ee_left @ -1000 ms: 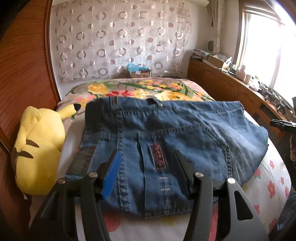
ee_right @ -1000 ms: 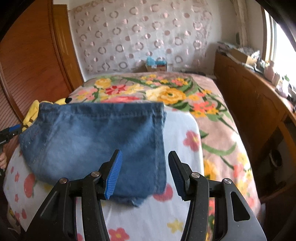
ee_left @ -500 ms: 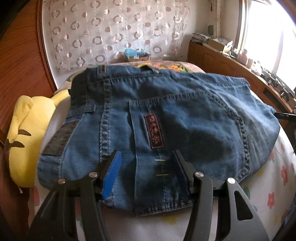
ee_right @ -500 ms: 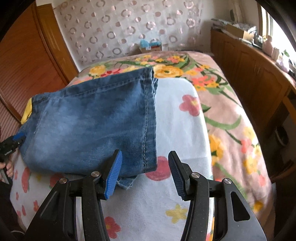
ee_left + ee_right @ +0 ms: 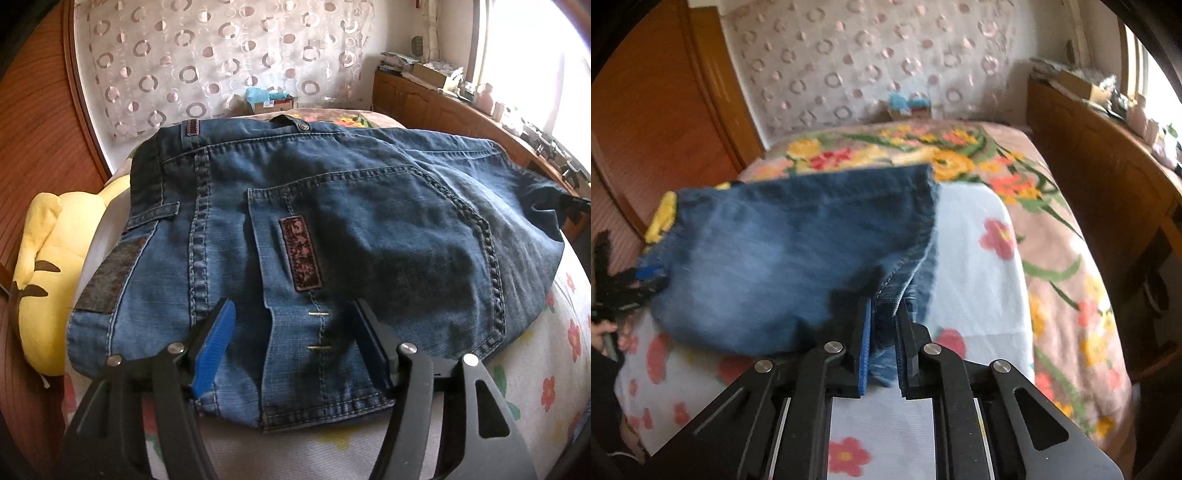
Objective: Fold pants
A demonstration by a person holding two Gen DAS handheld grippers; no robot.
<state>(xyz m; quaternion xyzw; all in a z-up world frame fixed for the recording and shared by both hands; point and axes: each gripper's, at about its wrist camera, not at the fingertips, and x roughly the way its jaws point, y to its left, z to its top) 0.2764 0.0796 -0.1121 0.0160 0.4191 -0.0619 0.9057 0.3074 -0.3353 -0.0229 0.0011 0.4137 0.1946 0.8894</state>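
Observation:
Blue denim pants (image 5: 332, 229) lie folded on the flowered bed, waistband at the far side, back pocket with a dark red patch facing up. My left gripper (image 5: 291, 336) is open, its fingers straddling the near hem edge of the pants. In the right wrist view the pants (image 5: 783, 258) show their leg end. My right gripper (image 5: 884, 332) is shut on the near corner of the leg hem, with denim bunched between the pads. The left gripper also shows at the far left of the right wrist view (image 5: 646, 275).
A yellow plush toy (image 5: 55, 266) lies left of the pants by the wooden wall (image 5: 33, 122). A wooden cabinet (image 5: 1108, 192) runs along the right side of the bed. A small box (image 5: 269, 101) sits at the bed's head.
My right gripper moved forward onto the leg hem corner and closed on it. My left gripper moved closer over the near hem and stayed open.

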